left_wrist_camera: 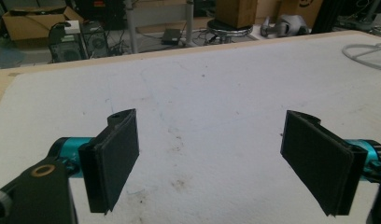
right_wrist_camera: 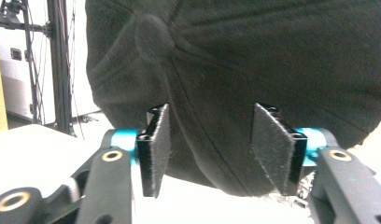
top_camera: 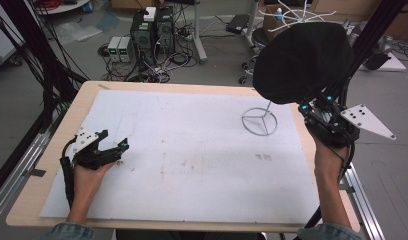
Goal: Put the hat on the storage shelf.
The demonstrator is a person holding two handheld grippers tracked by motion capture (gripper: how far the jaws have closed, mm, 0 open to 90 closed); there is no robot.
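Black cap [top_camera: 302, 62] sits on a wire stand [top_camera: 259, 121] at the far right of the white-covered table [top_camera: 192, 150]. Right gripper [top_camera: 316, 102] is raised just beside the cap's lower edge; in the right gripper view its jaws stand partly apart with the cap [right_wrist_camera: 254, 70] between them, pads not pressing the fabric. Left gripper [top_camera: 112, 145] rests low at the near left, jaws wide apart, nothing between them.
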